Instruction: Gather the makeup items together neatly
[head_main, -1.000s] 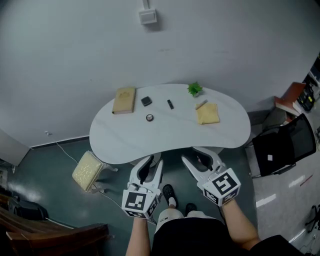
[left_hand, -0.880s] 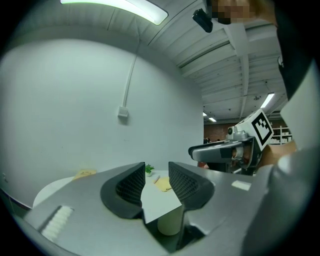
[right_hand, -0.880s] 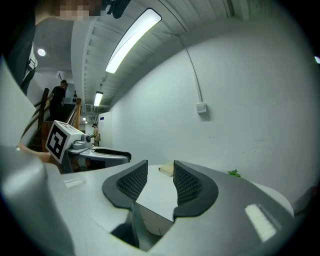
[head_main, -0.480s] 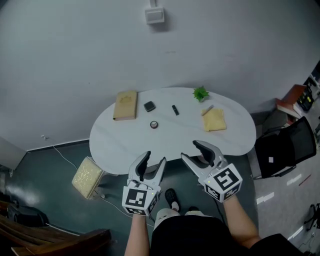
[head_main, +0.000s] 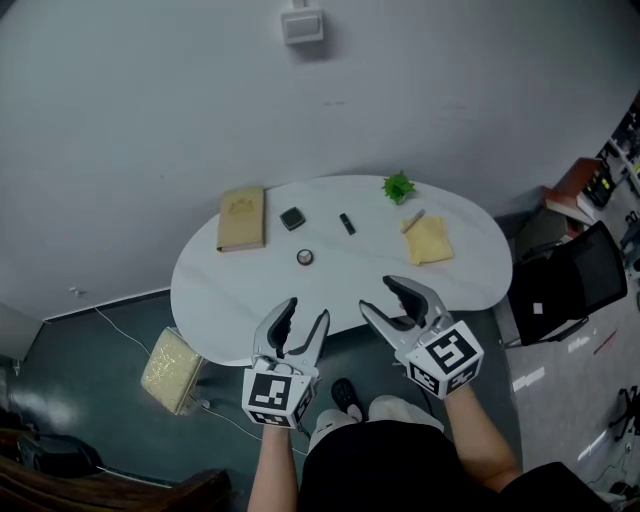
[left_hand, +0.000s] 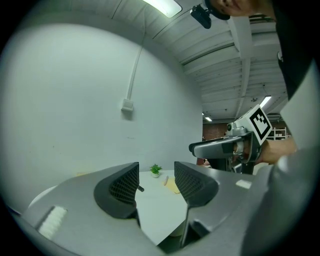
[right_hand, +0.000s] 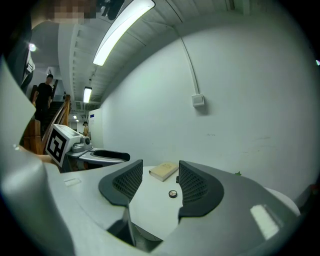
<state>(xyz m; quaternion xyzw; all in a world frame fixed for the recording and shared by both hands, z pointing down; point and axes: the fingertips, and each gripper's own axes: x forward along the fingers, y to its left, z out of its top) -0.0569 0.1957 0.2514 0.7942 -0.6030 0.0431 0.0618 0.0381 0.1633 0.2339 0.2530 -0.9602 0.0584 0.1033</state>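
On the white table (head_main: 230, 290) lie a round compact (head_main: 304, 257), a square black compact (head_main: 292, 218), a black lipstick (head_main: 346, 223) and a thin stick (head_main: 413, 220) beside a yellow cloth (head_main: 428, 241). My left gripper (head_main: 303, 318) and right gripper (head_main: 385, 298) hover at the table's near edge, both open and empty, their jaws having just been opening. In the right gripper view, the round compact (right_hand: 172, 194) shows between the jaws of the right gripper (right_hand: 160, 182), far ahead. The left gripper (left_hand: 156, 182) faces the yellow cloth (left_hand: 173, 186).
A tan book (head_main: 242, 219) lies at the table's far left and a small green plant (head_main: 398, 186) at the back. A yellow cushion (head_main: 173, 370) sits on the floor to the left, a black chair (head_main: 565, 295) to the right.
Both grippers have moved forward from over the floor to the table's near edge. Their jaws stand wider apart than a second ago.
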